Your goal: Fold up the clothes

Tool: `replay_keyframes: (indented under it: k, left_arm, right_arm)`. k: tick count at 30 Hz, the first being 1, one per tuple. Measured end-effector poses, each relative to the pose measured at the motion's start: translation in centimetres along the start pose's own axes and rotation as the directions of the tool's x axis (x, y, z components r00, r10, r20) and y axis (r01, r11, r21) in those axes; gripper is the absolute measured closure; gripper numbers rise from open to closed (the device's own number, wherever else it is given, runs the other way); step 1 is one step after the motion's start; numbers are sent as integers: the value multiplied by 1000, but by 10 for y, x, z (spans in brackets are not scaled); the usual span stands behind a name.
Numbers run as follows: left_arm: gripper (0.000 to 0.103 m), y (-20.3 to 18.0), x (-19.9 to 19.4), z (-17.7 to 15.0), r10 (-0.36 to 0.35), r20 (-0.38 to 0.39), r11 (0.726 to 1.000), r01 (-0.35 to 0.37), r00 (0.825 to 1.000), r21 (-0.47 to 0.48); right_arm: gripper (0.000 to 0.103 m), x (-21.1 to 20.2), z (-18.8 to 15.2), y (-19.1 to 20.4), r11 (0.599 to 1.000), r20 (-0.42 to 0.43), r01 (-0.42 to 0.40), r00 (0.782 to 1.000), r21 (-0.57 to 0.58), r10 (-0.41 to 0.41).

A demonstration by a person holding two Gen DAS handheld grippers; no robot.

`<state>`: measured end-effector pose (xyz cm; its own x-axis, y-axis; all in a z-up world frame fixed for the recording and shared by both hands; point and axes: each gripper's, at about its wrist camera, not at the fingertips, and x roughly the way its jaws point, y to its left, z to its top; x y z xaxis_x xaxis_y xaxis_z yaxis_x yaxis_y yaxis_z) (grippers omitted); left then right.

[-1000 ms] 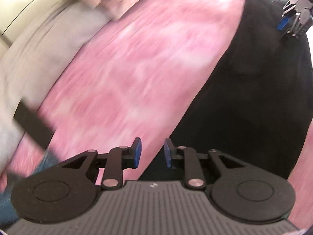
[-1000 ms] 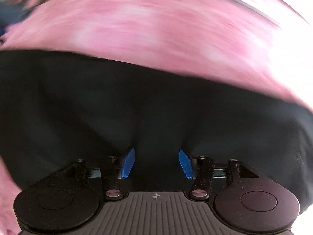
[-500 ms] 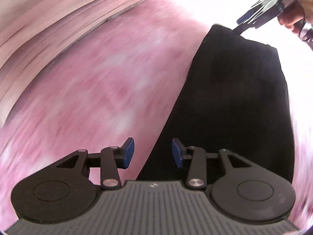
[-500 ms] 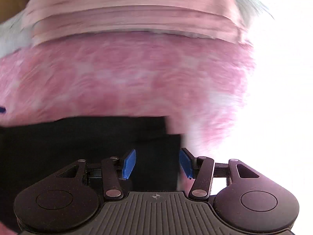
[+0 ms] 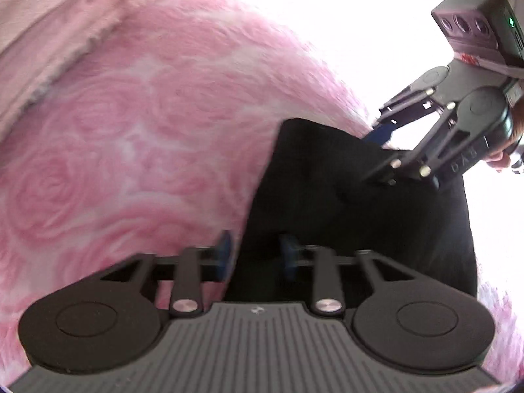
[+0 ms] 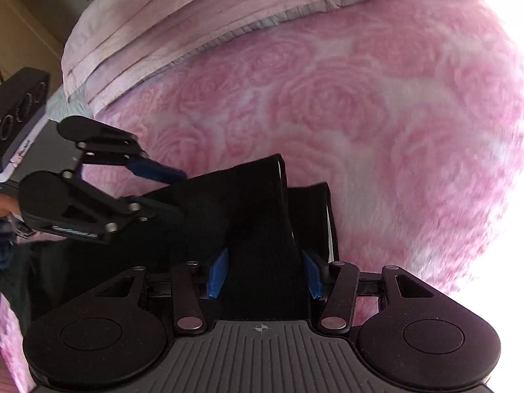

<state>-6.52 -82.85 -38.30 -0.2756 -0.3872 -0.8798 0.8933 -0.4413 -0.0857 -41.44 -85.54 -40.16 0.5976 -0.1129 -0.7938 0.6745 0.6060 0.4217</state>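
Note:
A black garment (image 5: pixel 344 196) lies on a pink rose-patterned blanket (image 5: pixel 131 150). My left gripper (image 5: pixel 255 255) is open, its jaws astride the garment's near left edge. My right gripper (image 6: pixel 263 271) is open, with a raised fold of the black garment (image 6: pixel 255 216) standing between its jaws. The right gripper also shows in the left wrist view (image 5: pixel 383 154), at the garment's far corner. The left gripper shows in the right wrist view (image 6: pixel 163 190), at the garment's left edge, its jaws apart.
A pale pink folded sheet or pillow (image 6: pixel 196 26) lies along the far side of the blanket (image 6: pixel 360 98). A brown cabinet (image 6: pixel 29 26) stands at the far left. Strong white light washes out the right side.
Both grippers have come closer together over the black garment. The garment now looks shorter and bunched, with a raised fold between the right jaws. Both stay open.

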Motion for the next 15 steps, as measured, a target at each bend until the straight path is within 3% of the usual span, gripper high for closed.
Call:
replay_keyframes:
  k: [3,4,7,12,14,15]
  left_arm:
    - [96,-18,-8,0,31,19,995,-32,999,98]
    - [97,-23,-12,2,34,34,992,-38,999,118]
    - [97,-34,-19,12,34,75,989,-45,997,143]
    - [92,-33,29,25,45,-13,986,-42,999,164]
    - [85,-30,33,22,63,-7,990,-62,998,130]
    - [83,-28,30,20,74,3,991,-74,997,109]
  right_arm:
    - [92,-7,-1,-4,998,13,-30,999,51,30]
    - [94,-12,-1,-4,998,19,-39,999,58,38]
    - [96,-38,-1,6,1000,58,-6,998,21,4]
    - [95,-38,-8,-6,997,46,53,997,55,-55]
    - [92,-33,-10,-7,995,55,80,995,64,-84]
    - [82,-33,-10,-7,993,64,96,993,70,-101]
